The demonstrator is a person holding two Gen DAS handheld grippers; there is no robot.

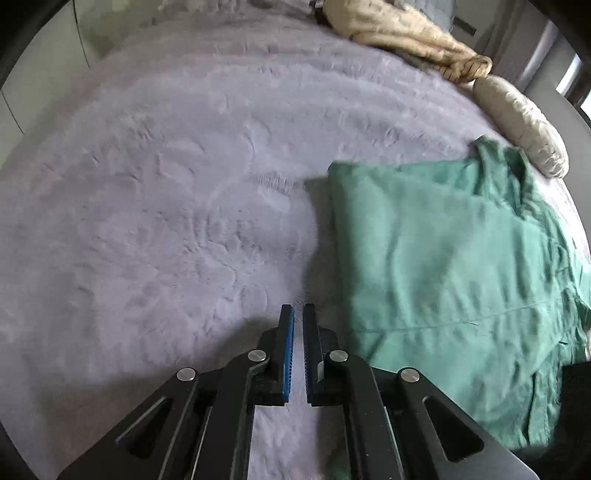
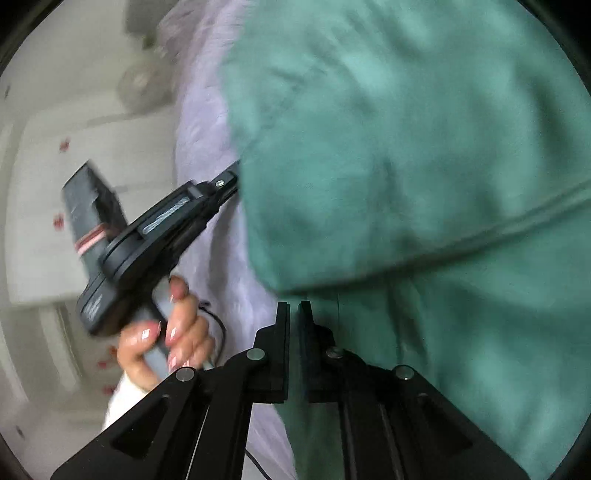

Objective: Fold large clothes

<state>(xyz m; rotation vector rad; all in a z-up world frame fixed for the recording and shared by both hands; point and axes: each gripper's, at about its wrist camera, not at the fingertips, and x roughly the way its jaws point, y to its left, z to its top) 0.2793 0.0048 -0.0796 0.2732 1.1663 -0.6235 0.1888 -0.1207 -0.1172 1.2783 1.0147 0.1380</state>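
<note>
Both claws sat narrow, gripping nothing. Left claw point(image 1: 298, 314) hung over the bed point(image 1: 147, 203) beside the green garment point(image 1: 443, 277). Only my right claw's point(image 2: 294, 310) view showed my hand point(image 2: 173, 332) holding the left one.

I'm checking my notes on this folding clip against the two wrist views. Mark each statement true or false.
1. The green garment lies on a fuzzy lavender blanket. True.
2. The left gripper has cloth between its pads. False: its jaws are shut on nothing, beside the garment.
3. A beige garment lies at the far edge. True.
4. The right gripper stands wide open. False: it is shut.
5. A hand holds the left gripper's handle. True.
</note>
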